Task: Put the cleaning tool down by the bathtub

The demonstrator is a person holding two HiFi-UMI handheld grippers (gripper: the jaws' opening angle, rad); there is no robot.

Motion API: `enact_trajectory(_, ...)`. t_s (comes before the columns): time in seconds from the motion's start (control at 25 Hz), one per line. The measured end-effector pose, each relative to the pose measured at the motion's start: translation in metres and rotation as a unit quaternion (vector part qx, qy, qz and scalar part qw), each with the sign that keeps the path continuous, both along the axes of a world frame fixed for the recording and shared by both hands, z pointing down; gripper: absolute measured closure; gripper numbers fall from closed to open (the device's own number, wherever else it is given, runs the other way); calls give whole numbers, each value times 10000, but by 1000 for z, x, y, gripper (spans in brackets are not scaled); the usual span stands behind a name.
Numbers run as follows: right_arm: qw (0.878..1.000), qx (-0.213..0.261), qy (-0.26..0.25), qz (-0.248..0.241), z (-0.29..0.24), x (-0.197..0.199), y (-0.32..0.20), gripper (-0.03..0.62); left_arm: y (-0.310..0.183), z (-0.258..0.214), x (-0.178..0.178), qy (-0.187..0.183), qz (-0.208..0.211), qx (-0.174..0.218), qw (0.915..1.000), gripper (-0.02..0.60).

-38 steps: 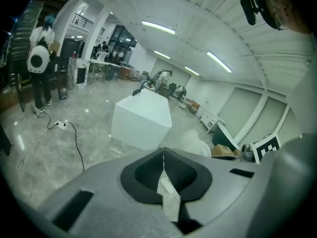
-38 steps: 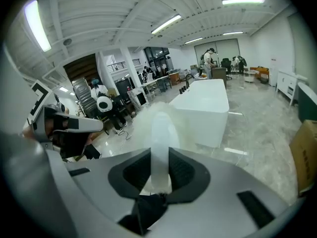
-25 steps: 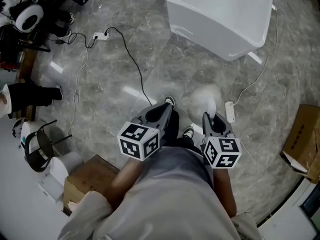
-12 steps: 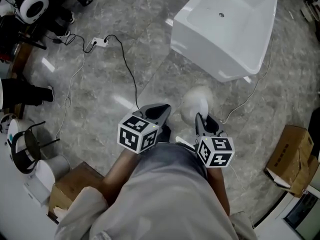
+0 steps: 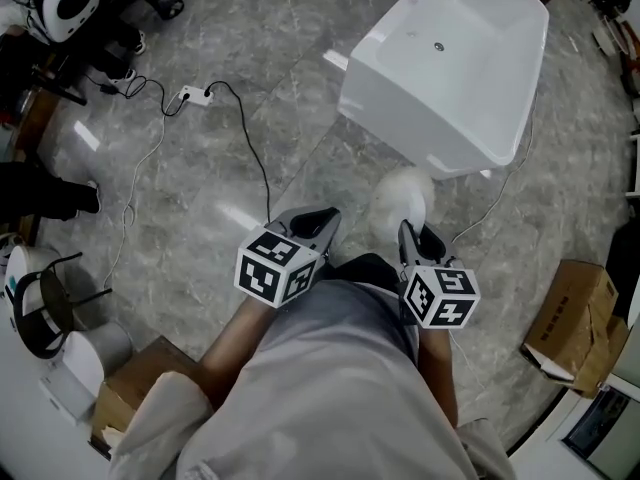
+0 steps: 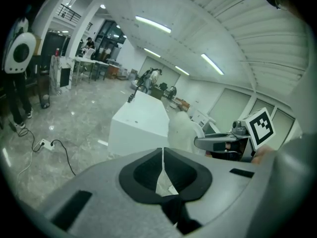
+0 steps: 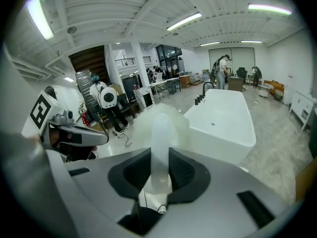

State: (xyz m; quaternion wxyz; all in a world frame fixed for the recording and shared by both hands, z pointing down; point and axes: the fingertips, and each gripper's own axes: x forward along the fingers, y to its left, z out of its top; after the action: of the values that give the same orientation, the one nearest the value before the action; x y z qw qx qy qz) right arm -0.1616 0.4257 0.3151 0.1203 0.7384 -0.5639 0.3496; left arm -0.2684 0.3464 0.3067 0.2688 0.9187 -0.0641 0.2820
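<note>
The right gripper [image 5: 412,234] pinches the cleaning tool [image 5: 398,201] by its handle, fluffy head toward the far bathtub [image 5: 450,78], seemingly ready to lower. The left gripper [image 5: 318,220] waits empty, jaws pressed together.

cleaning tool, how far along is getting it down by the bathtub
Done: the cleaning tool is picked up, its handle clamped in the right gripper, fluffy head pointing toward the bathtub. In hand: it is held above the floor, not yet at the tub's side. The left gripper is shut on nothing. Left: set the tool on the floor beside the tub and open the jaws.
</note>
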Motion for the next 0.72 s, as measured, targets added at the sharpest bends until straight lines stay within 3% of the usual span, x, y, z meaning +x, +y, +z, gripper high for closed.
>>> enact_trajectory(0.36,9998,76,-151,-98,-5,4,-19,519,-14,1,-12,52,-186,-83,9998,572)
enact_trajectory(0.72,9993,272,-163,-179,-9,28,-50,517,-39,-4,8,156,-367,60,9992,572)
